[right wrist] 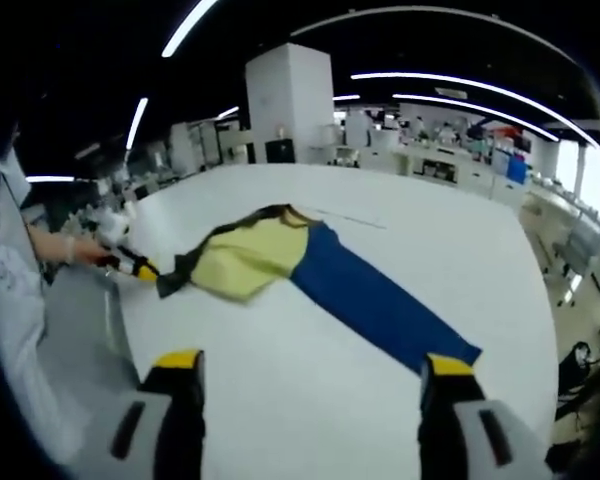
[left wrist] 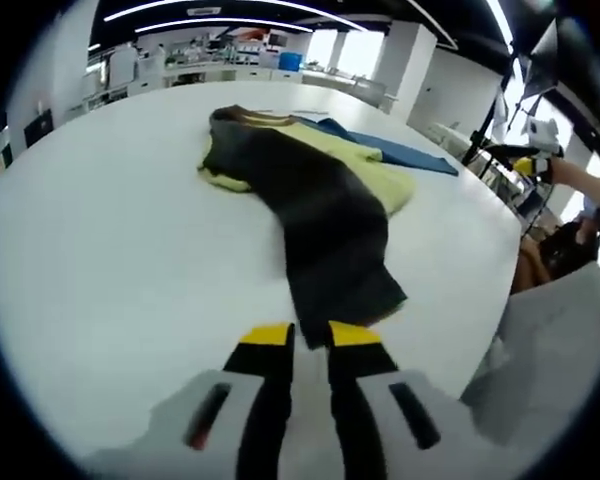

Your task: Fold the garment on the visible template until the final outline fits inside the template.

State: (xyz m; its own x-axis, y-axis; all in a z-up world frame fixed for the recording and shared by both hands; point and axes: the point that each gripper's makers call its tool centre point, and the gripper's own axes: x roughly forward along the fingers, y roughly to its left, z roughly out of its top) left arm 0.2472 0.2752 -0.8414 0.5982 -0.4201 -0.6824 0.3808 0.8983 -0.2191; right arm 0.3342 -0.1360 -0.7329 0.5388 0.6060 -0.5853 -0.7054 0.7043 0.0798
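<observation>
The garment (left wrist: 310,195), yellow with dark and blue sleeves, lay spread on the white surface (left wrist: 130,260). My left gripper (left wrist: 311,335) hung just short of the dark sleeve's cuff, its fingers (left wrist: 267,340) nearly together and holding nothing. My right gripper (right wrist: 310,372) stood with fingers (right wrist: 180,365) wide apart, the blue sleeve's end near the right one.
</observation>
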